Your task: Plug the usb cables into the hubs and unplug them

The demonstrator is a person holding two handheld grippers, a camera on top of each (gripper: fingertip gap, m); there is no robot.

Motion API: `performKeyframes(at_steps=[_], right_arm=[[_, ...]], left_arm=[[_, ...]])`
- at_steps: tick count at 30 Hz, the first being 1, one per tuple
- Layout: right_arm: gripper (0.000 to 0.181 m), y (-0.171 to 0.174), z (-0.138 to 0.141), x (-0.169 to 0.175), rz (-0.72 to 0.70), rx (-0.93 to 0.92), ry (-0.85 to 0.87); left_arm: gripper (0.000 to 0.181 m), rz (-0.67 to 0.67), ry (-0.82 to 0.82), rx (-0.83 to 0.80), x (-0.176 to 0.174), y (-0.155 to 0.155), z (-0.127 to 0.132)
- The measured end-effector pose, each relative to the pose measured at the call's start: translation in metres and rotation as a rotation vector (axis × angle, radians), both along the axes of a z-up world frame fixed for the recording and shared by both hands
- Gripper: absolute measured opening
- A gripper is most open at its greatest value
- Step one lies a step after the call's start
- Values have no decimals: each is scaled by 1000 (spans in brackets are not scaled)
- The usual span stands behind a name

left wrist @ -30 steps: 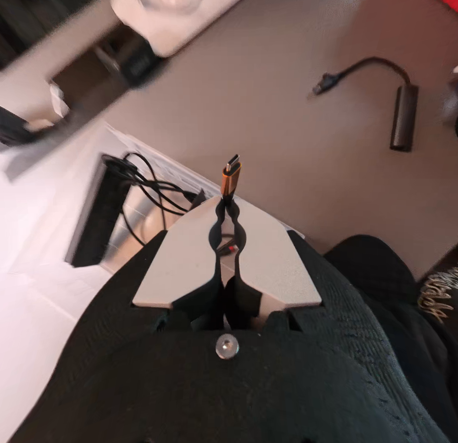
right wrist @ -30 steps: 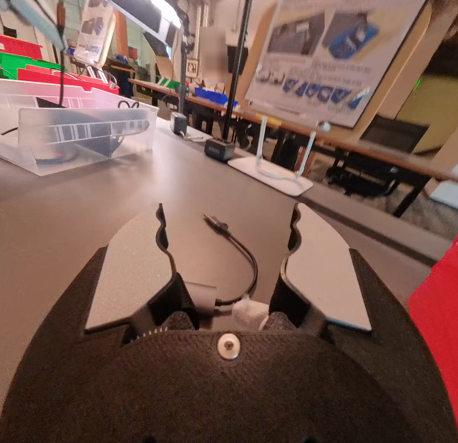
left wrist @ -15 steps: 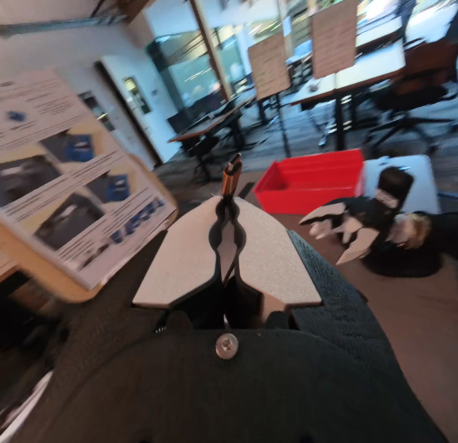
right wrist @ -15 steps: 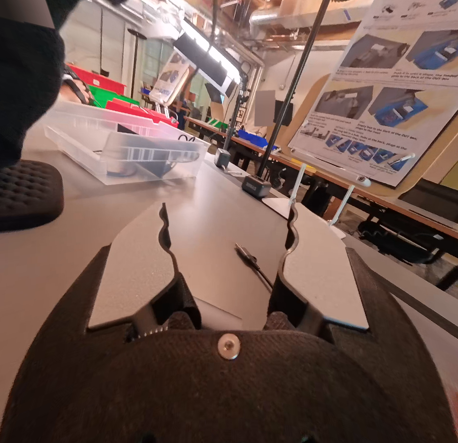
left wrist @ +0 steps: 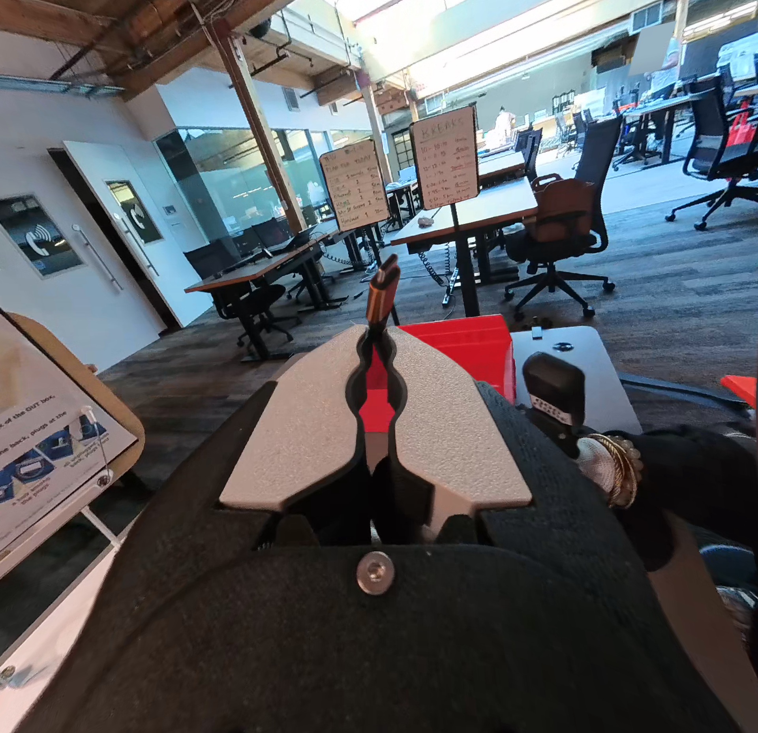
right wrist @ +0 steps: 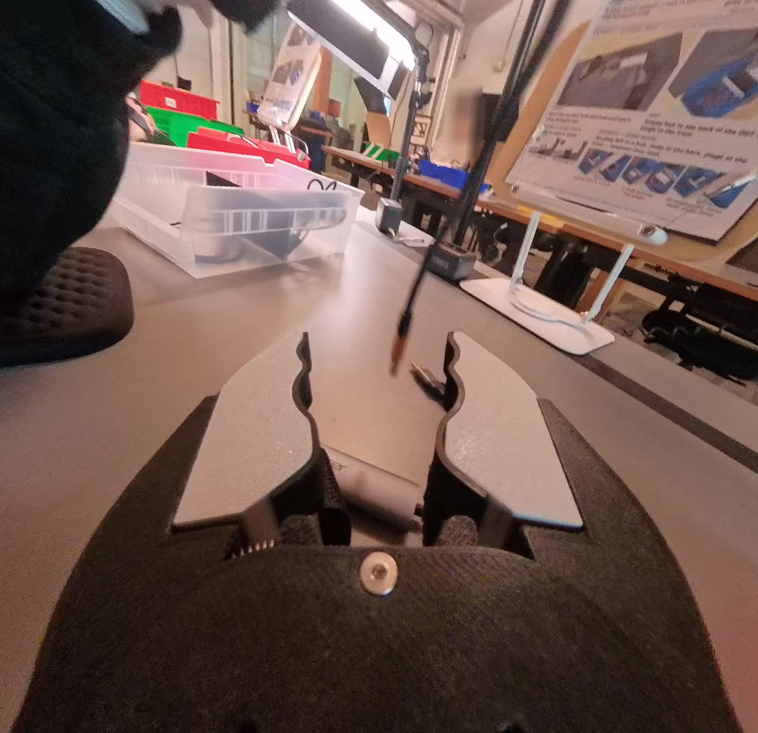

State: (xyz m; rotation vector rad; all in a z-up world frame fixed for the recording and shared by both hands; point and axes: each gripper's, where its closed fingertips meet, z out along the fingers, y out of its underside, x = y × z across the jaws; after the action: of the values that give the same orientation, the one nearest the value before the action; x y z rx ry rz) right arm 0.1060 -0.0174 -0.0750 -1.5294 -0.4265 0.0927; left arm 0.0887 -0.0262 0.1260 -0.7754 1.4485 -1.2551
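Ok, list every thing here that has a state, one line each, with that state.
Left gripper: shut on the cable, just behind the plug.
USB-C plug: unplugged, sticking up past the fingertips.
Right gripper: open, hub lying between the fingers.
Hub: flat on the table, no plug in it that shows.
Hub's own plug: free, lying on the table.
Clear bin: open-topped, dark items inside.

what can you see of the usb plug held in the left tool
The usb plug has a coppery-orange metal shell ending in a darker, narrow oval tip. It sticks out past the fingertips of the left tool, tilted slightly right and pointing away from the camera. The tool is shut on its black base. Nothing touches the tip; it is not plugged into anything. No cable shows behind the grip.
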Motion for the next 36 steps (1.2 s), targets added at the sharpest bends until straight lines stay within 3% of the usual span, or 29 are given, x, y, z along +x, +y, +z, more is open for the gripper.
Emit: performKeyframes(at_steps=[6, 15, 17, 18, 23, 27, 30, 33, 36], right_arm=[[59, 1, -6, -4, 24, -47, 4], [58, -8, 14, -19, 155, 1, 190], [34, -9, 10, -18, 155, -14, 161], [7, -11, 9, -19, 168, -19, 135], [7, -15, 11, -19, 194, -47, 182], [6, -17, 10, -18, 241, -97, 285], [7, -17, 9, -15, 267, -147, 388], [7, -19, 10, -12, 307, -181, 508], [7, -20, 12, -12, 332, -191, 557]], left_arm=[[4, -56, -57, -34, -12, -11, 14], [4, -146, -142, -91, -22, -38, 26], [4, -178, -158, -109, -25, -45, 28], [4, -181, -161, -106, -26, -47, 29], [4, -125, -130, -103, -21, -29, 26], [19, -32, 59, -140, 8, 18, -10], [24, 13, 380, -175, 27, 56, -71], [33, -69, 725, -208, 18, 66, -129], [41, -107, 845, -205, 11, 69, -151]])
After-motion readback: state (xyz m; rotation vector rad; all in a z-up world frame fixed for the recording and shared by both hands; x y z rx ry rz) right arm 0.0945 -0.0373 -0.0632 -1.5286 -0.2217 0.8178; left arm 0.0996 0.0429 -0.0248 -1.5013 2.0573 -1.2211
